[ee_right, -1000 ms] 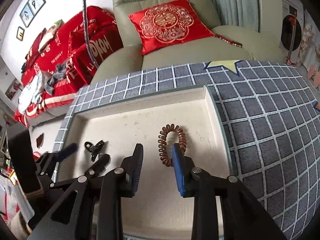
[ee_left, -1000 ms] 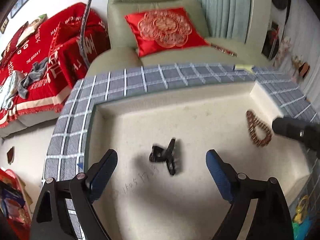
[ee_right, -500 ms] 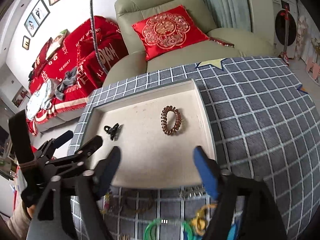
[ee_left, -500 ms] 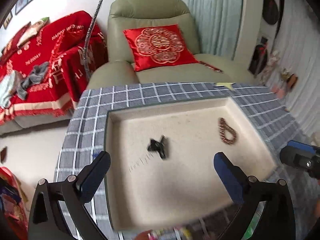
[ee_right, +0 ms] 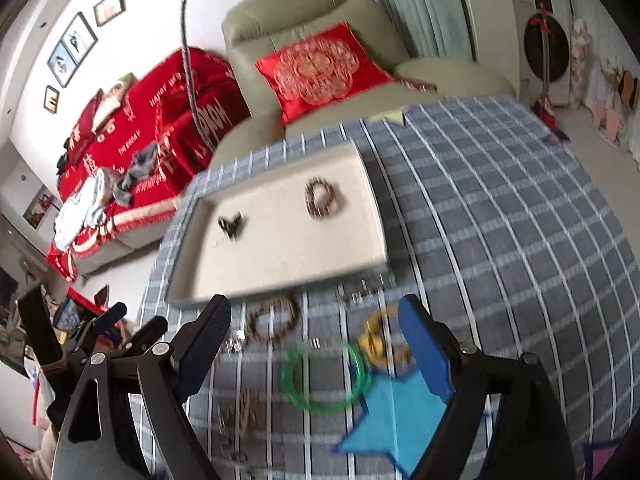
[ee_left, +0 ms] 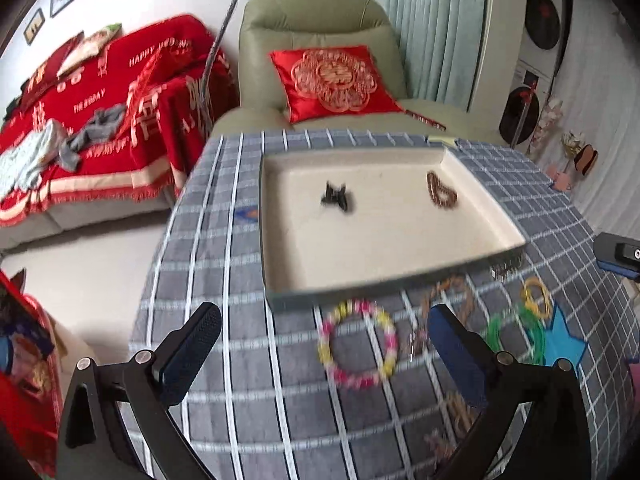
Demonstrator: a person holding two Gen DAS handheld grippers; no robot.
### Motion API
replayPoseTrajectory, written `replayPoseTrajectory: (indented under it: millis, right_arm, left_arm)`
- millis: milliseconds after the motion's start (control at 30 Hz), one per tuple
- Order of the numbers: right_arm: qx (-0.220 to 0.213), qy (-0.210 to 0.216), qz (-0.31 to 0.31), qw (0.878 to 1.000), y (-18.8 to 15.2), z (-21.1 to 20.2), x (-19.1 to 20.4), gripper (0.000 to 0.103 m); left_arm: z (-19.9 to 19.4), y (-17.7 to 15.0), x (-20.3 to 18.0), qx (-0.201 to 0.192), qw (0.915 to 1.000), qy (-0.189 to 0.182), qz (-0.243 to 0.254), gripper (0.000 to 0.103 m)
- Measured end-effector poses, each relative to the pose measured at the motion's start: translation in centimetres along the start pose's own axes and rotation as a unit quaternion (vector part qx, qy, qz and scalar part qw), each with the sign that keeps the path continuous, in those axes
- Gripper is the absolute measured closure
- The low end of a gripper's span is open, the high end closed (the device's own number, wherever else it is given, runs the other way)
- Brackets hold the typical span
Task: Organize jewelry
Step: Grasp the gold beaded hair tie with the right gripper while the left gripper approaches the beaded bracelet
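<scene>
A: Why do both grippers hang above the cloth rather than over the tray [ee_left: 486, 204]?

B: Likely because what is left to sort lies there. The left gripper [ee_left: 324, 348] is spread wide and holds nothing; the pink-and-yellow bead bracelet [ee_left: 357, 344] lies between and just ahead of its fingers, on the checked cloth [ee_left: 224, 264] just short of the tray's near rim.

A: And the right one?

B: The right gripper [ee_right: 316, 350] is spread too, empty. The green bangle [ee_right: 324, 378] lies below and between its fingers, the yellow ring [ee_right: 374, 338] just beyond, a brown bead bracelet [ee_right: 272, 320] ahead to its left.

A: What sits in the tray?

B: Well ahead of both grippers, a black hair clip [ee_left: 336, 198] and a brown coil bracelet [ee_left: 440, 194], set apart, which suggests sorted pieces go there.
</scene>
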State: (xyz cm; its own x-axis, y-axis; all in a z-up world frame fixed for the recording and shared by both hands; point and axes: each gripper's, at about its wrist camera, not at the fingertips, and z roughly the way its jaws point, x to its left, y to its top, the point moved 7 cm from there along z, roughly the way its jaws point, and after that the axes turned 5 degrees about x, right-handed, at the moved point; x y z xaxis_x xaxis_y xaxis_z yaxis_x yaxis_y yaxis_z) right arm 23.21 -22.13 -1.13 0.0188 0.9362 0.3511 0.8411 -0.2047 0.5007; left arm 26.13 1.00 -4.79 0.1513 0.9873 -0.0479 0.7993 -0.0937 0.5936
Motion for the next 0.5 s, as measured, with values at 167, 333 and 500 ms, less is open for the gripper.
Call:
replayPoseTrajectory:
  millis: [167, 333, 500]
  right_arm:
    - [0.024, -0.025, 0.011, 0.999, -2.9, 0.8, -2.0, 0.015]
    - [0.051, -0.059, 0.02, 0.997, -4.7, 2.1, -4.1, 0.015]
    - [0.058, -0.081, 0.029, 0.995, -4.7, 2.7, -5.9, 0.015]
  left_arm:
    - [1.2, -2.5, 0.3, 0.028, 0.9995, 0.013, -0.001, 0.0]
    - [2.3, -3.8, 1.0, 0.048, 0.9984, 0.027, -0.015, 0.0]
    - [3.2, -3.6, 1.9, 0.058, 0.9972, 0.029, -0.037, 0.0]
